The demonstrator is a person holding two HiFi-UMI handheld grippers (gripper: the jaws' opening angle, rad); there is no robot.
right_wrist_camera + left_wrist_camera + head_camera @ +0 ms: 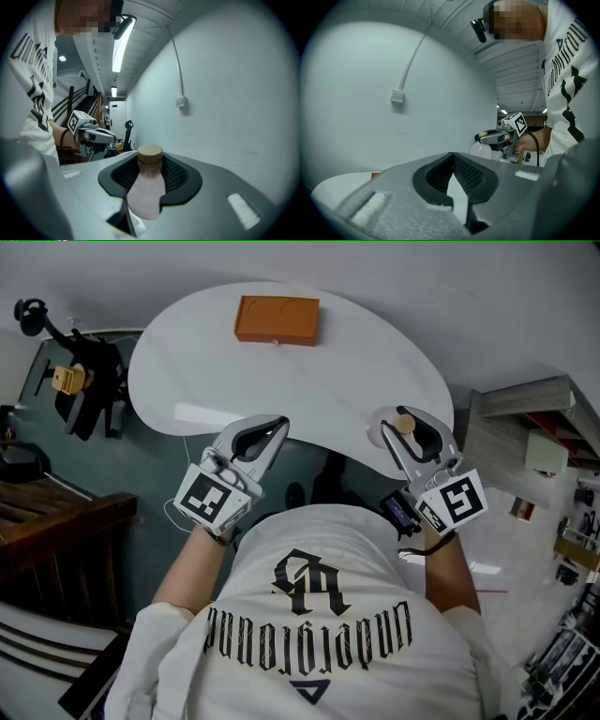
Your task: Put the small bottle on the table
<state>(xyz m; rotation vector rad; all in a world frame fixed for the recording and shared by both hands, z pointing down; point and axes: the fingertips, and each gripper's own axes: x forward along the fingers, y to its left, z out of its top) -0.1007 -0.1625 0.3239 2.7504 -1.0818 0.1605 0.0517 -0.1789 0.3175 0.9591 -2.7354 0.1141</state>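
The small bottle [405, 425], pale pink with a tan cap, stands upright between the jaws of my right gripper [403, 416], which is shut on it over the near right edge of the white table [356, 362]. In the right gripper view the bottle [146, 187] fills the gap between the jaws of that gripper [149, 164], with its cap above them. My left gripper [277, 423] hovers at the table's near edge, to the left, its tips together and nothing between them. The left gripper view shows its own jaws [452, 157] touching at the tips, and the right gripper [499, 136] with the bottle [480, 149] beyond.
An orange tray [277, 321] lies at the far side of the table. A black stand [84, 381] and a dark wooden bench [47, 521] are on the left; a shelf unit [534, 427] is on the right. A white wall with a socket [397, 96] is behind the table.
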